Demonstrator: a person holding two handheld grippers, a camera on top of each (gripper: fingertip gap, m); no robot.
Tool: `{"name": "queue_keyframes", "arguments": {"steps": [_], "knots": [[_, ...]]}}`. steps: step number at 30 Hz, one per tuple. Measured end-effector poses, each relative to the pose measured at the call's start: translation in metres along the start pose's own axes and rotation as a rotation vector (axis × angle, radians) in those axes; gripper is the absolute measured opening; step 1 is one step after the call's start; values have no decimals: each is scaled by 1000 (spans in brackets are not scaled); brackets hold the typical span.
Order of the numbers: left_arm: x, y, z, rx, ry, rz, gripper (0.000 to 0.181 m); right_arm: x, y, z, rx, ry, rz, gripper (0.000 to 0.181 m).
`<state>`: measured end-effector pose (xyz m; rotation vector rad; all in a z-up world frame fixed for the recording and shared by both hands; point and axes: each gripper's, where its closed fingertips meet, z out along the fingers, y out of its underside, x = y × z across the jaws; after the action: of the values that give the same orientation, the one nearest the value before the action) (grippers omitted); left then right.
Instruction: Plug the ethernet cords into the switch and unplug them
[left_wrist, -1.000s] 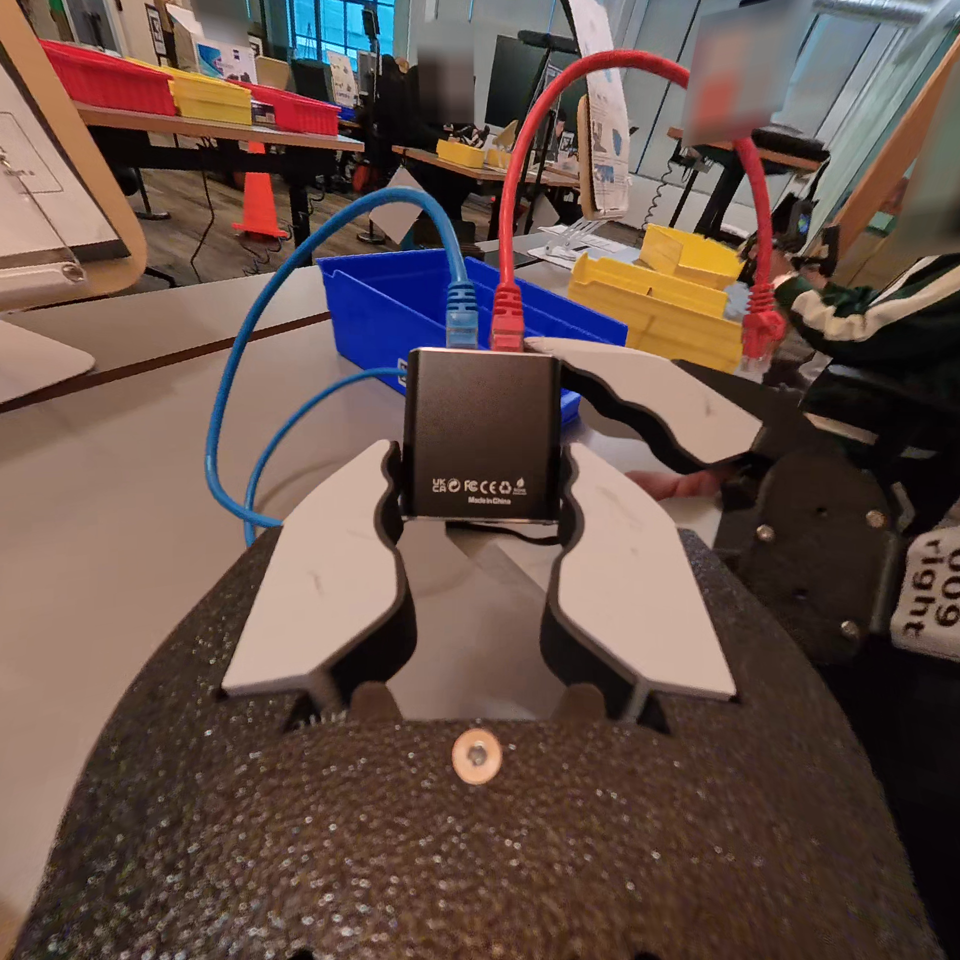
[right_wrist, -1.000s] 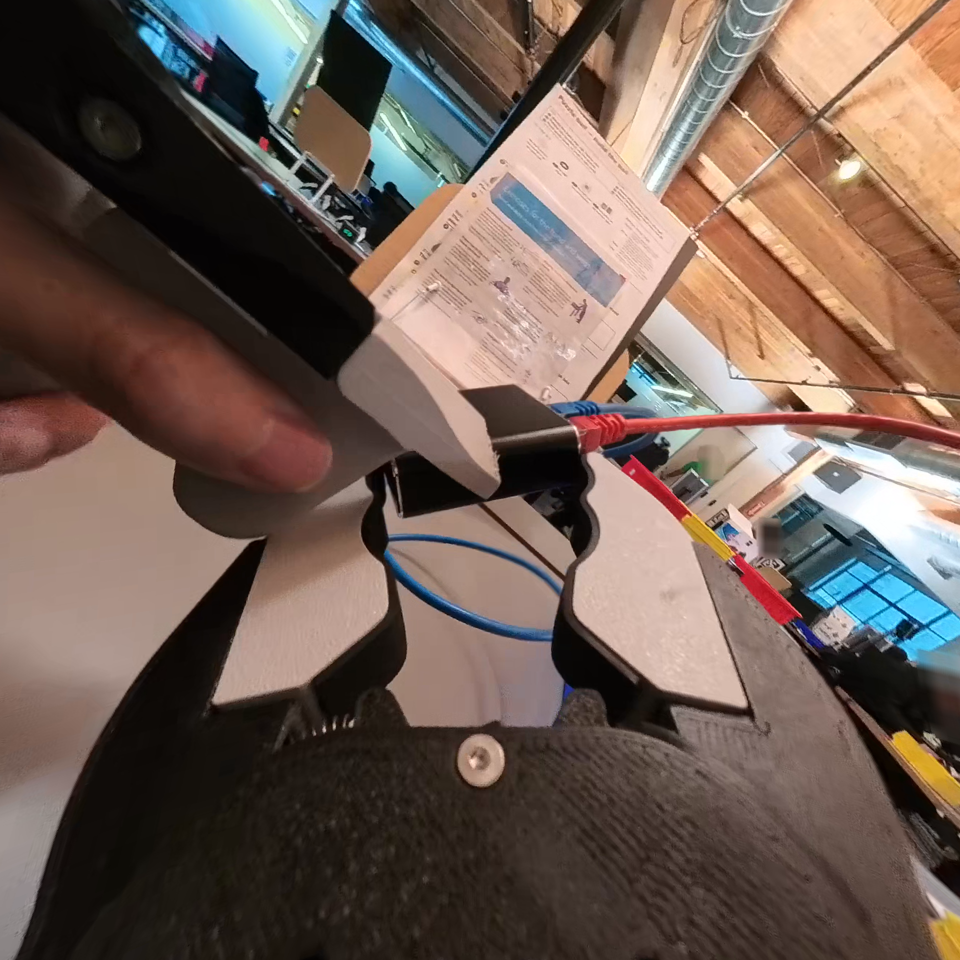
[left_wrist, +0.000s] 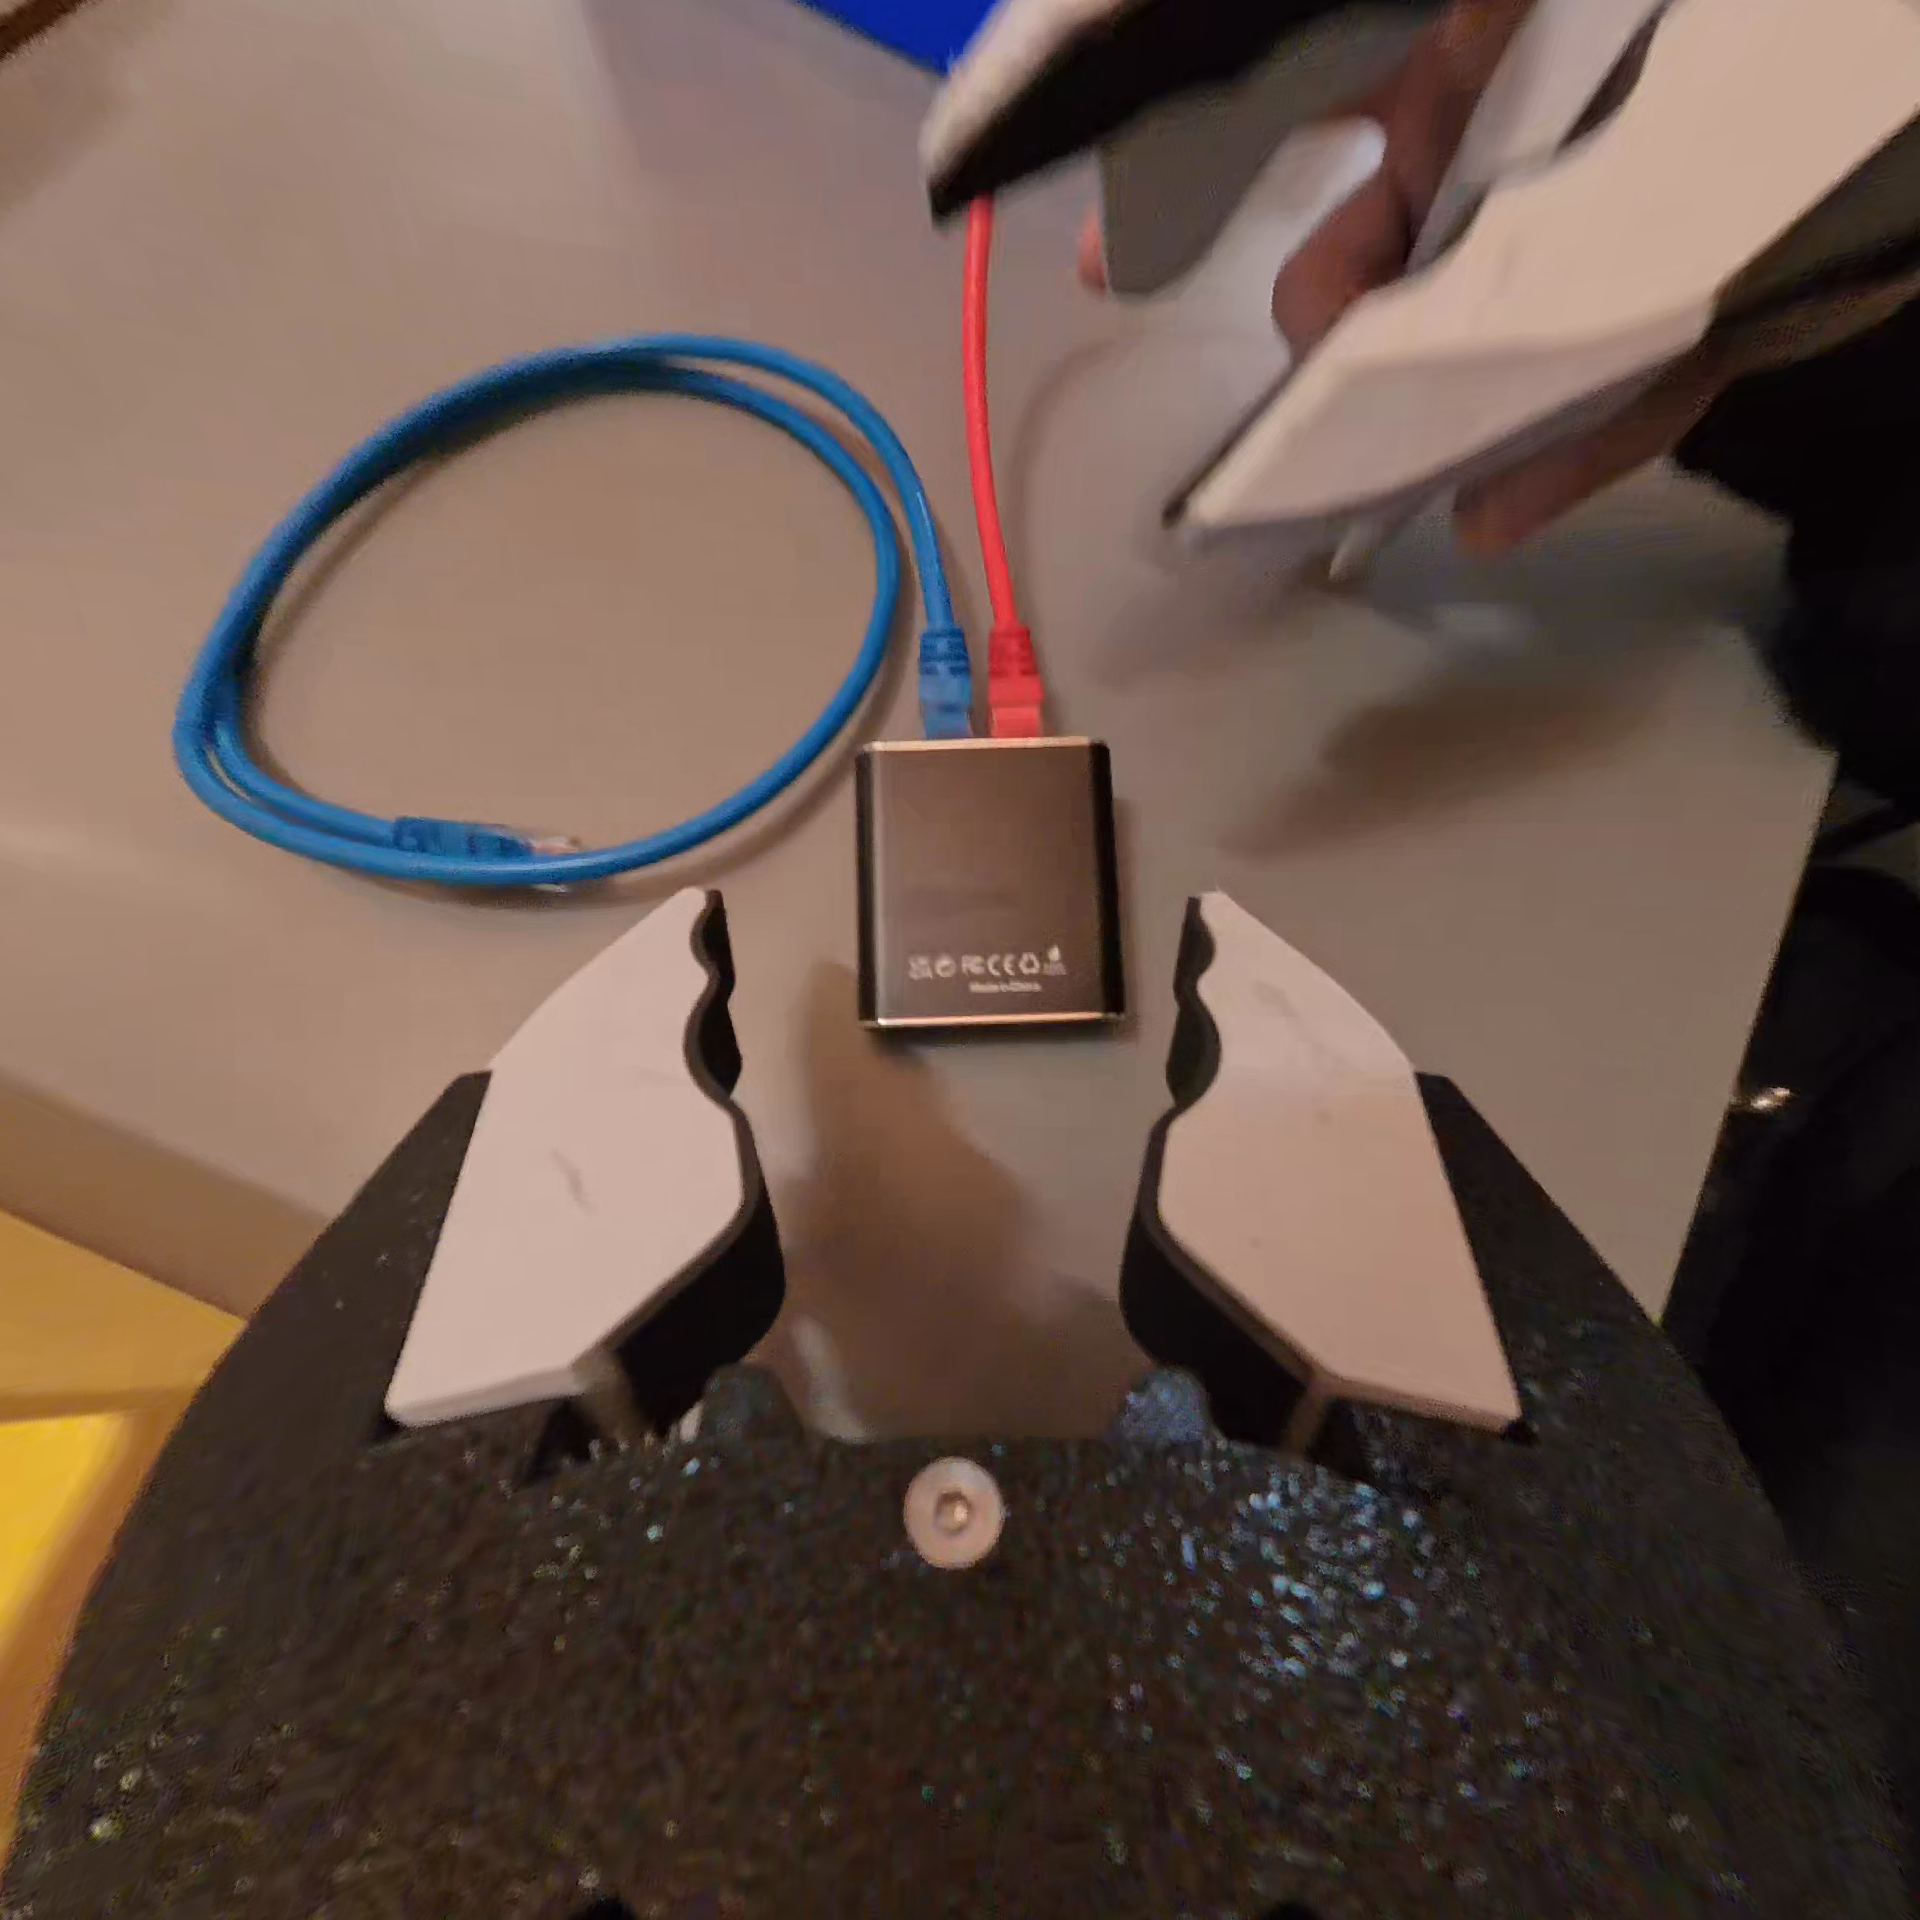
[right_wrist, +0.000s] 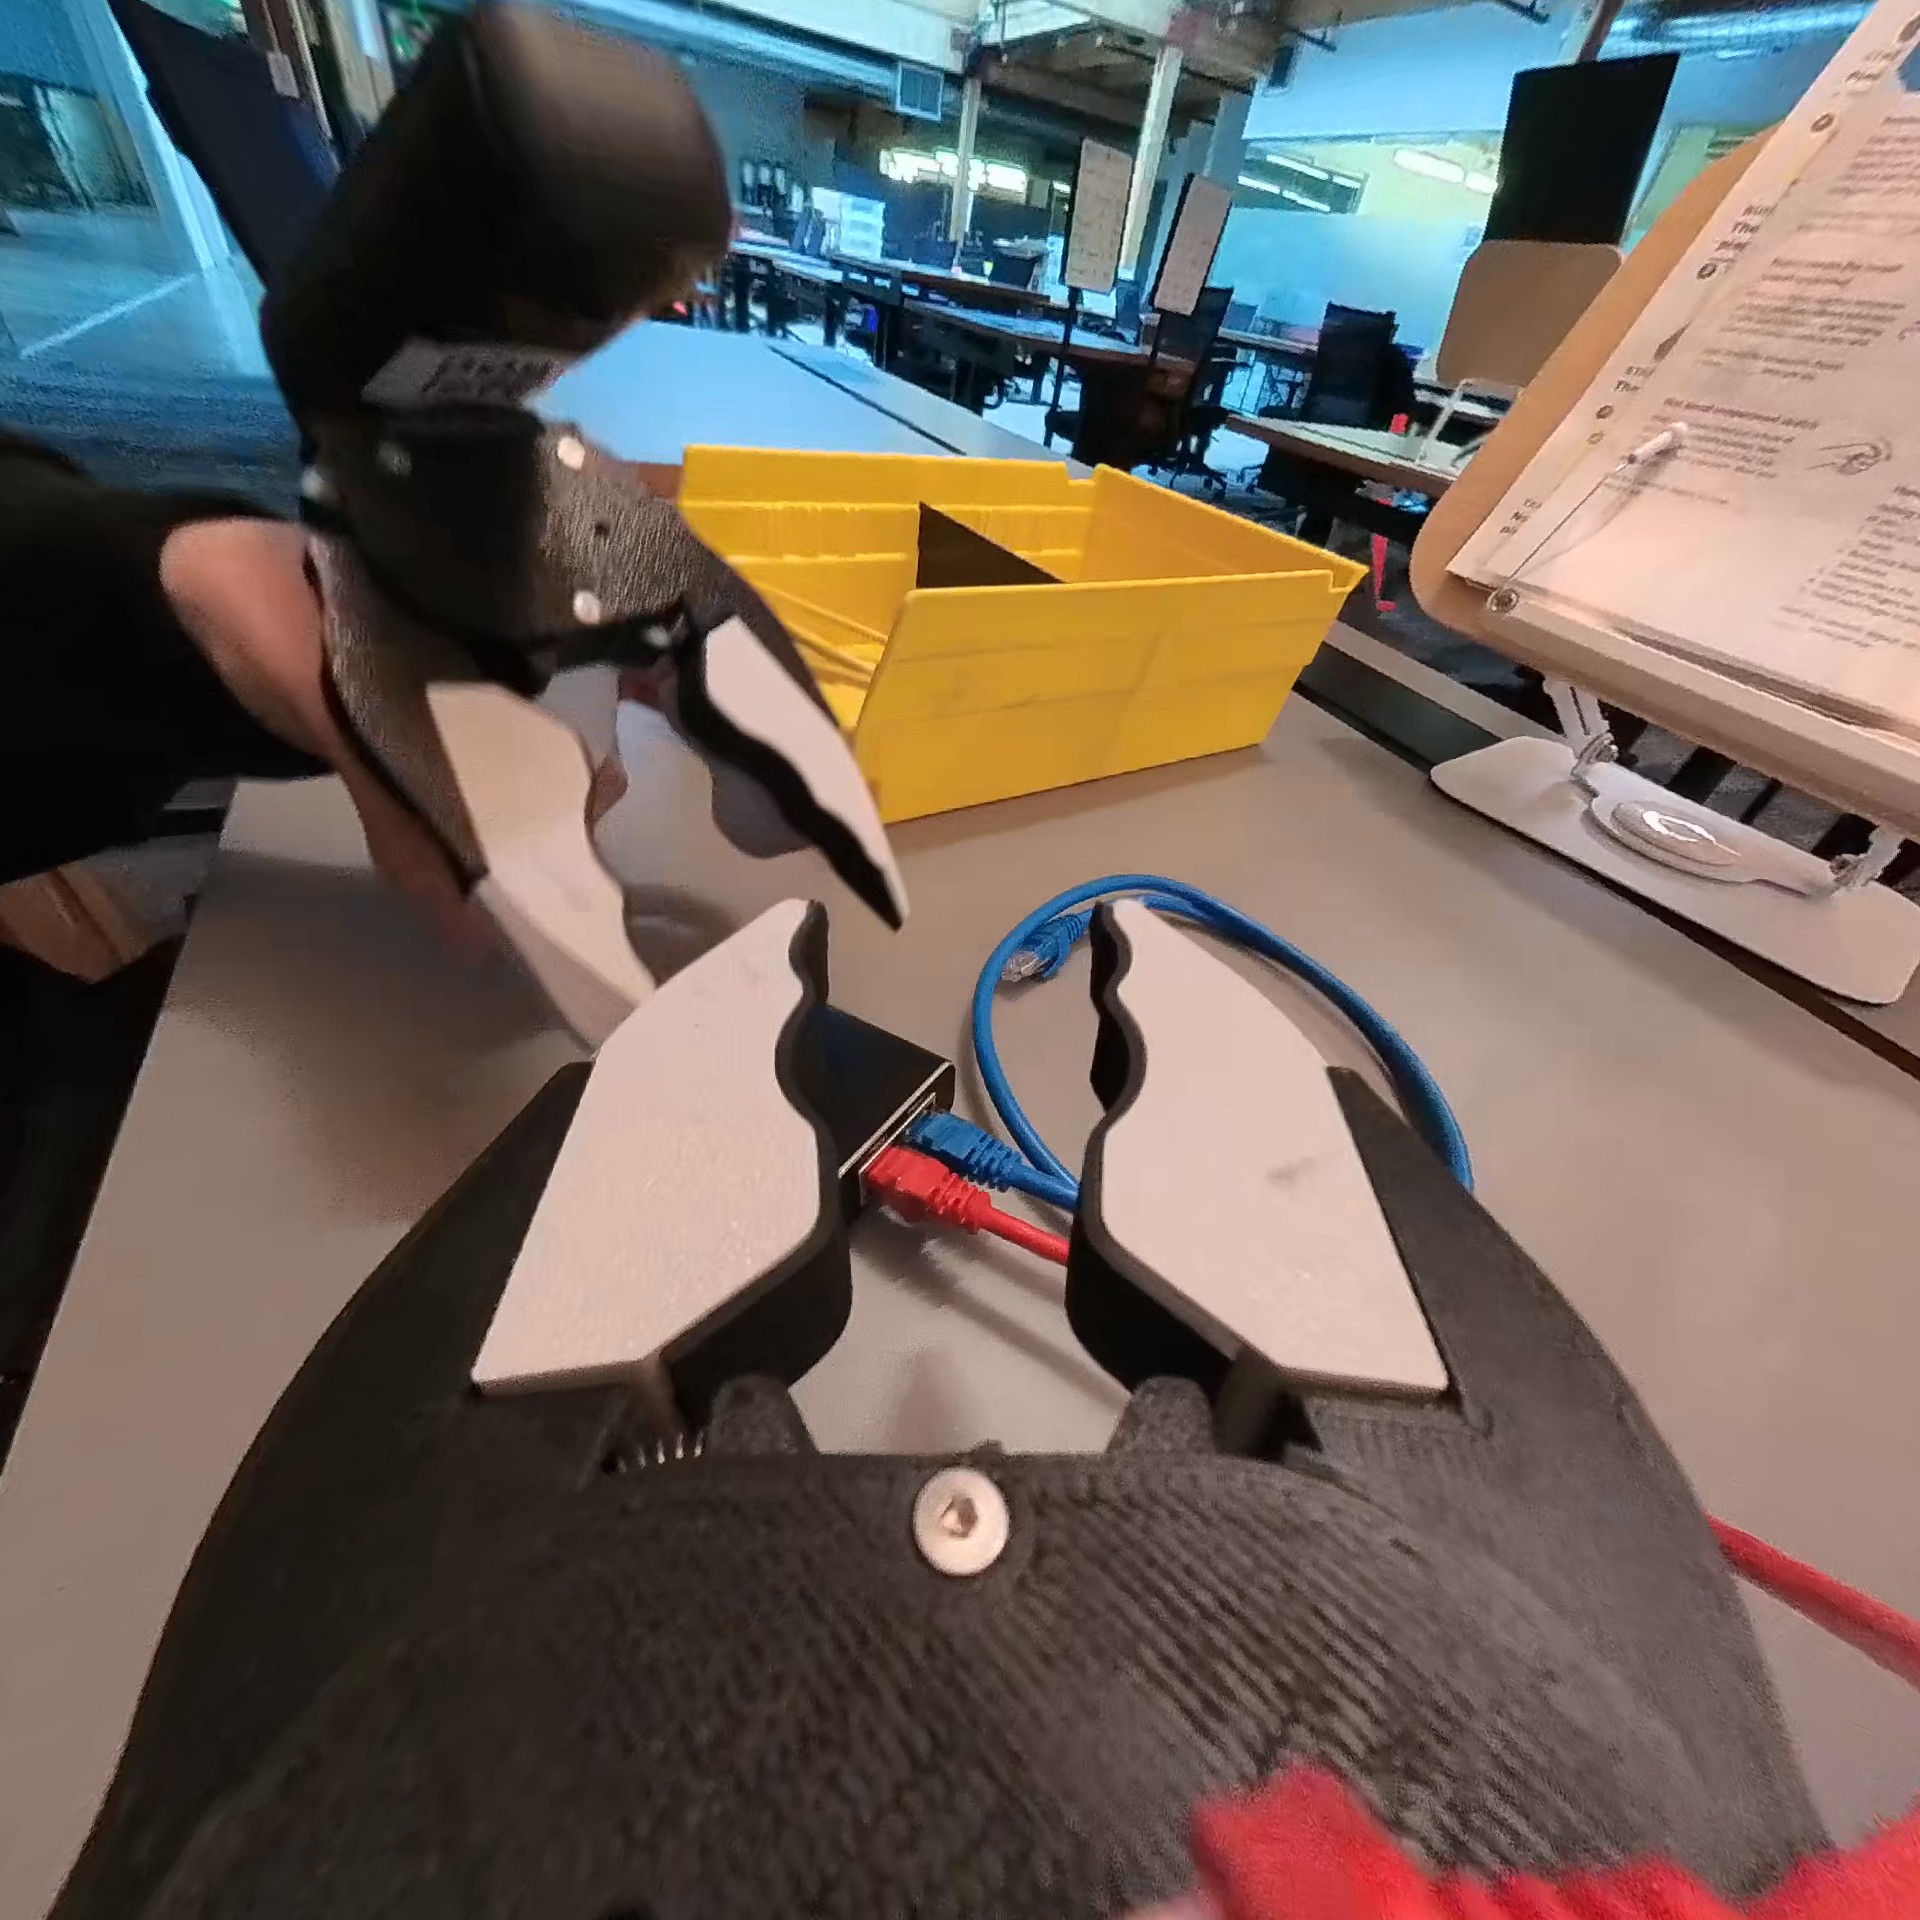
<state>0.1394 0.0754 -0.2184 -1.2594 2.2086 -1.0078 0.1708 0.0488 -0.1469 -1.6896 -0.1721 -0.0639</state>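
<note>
The switch (left_wrist: 989, 883), a small black box, lay flat on the grey table (left_wrist: 468, 260), free of both tools. The left gripper (left_wrist: 956, 1023) hovered just on the near side of the switch with its fingers spread wide and nothing between them. The right gripper (right_wrist: 951, 1023) was likewise spread and empty, poised above the switch's port side. On that port side two plugs sat in adjacent sockets: the blue cord (left_wrist: 540, 613), which looped away from the switch to the left gripper's left and ended in a loose plug lying on the table, and the red cord (left_wrist: 982, 416), which ran straight away from the switch and passed under the right gripper. A yellow bin (right_wrist: 1039, 623) stood beyond the switch in the right wrist view, and a document stand (right_wrist: 1662, 520) stood off to the far side of the blue loop. By my judgement the plugging was done and the unplugging lay ahead. The risk was that the light, unheld switch would simply slide or lift with a pulled cord; a plug tugged with its latch tab unpressed could jam or snap the tab; and with the two plugs touching, a finger might catch both together.
</note>
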Motion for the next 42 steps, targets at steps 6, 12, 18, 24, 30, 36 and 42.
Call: {"name": "queue_keyframes", "arguments": {"steps": [6,12,18,24,30,36,42], "knots": [[12,18,28,-89,-55,-37,62,-6,-12,1,50,-14,7,51],[-9,-5,14,73,-59,30,62,-36,-25,-4,97,-192,37,67],[-23,-46,-38,309,65,46,62,-60,-42,-9,157,-323,38,71],[-6,-58,-55,366,150,207,62,-43,-62,-4,68,-135,-63,91],[12,-66,-51,283,166,372,61,-29,-12,15,-67,-146,-76,96],[21,-73,-49,263,200,454,61,-32,-1,24,-36,-194,-127,63],[-1,-70,-44,302,99,143,74,-8,-6,17,-93,3,-310,63]]}}
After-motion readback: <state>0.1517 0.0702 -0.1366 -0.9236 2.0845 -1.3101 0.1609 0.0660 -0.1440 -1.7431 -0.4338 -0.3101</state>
